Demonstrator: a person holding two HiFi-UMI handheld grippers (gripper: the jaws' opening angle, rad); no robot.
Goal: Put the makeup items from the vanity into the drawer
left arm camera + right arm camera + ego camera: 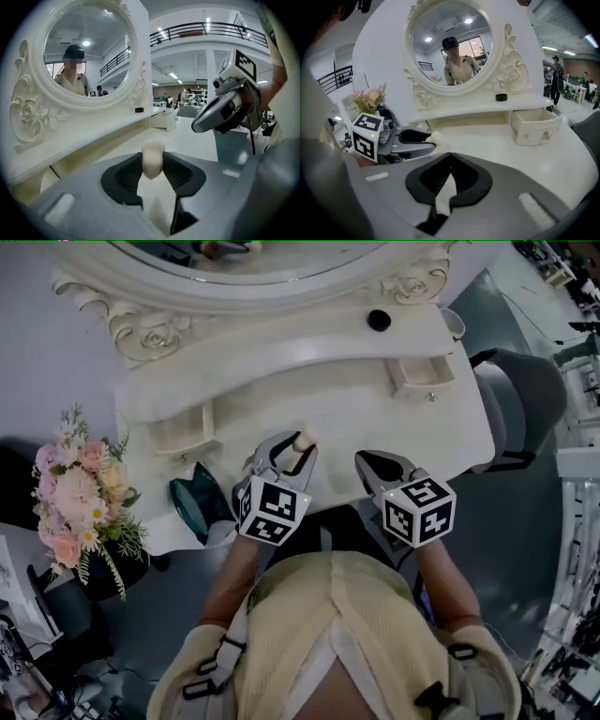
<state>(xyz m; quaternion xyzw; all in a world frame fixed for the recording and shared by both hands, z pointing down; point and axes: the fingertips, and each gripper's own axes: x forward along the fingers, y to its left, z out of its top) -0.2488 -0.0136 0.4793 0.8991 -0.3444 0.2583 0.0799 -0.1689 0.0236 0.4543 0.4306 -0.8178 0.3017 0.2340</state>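
Observation:
A beige egg-shaped makeup sponge [304, 440] is pinched at the tip of my left gripper [298, 448], just above the middle of the white vanity top [356, 409]. In the left gripper view both dark pads press on the sponge [153, 157]. My right gripper [364, 463] hovers a little to its right, shut with nothing between its jaws; in its own view the gripper's [450, 161] tips meet. That view also shows the left gripper [431, 139] with the sponge [436, 137]. A small black jar [379, 320] stands on the upper shelf.
Two small drawers jut from the shelf, one at the right [422, 376] and one at the left [183, 432]. The round mirror [450, 42] rises behind. A flower bouquet [84, 493] and a teal object [202, 498] are at the left, a grey chair [525, 399] at the right.

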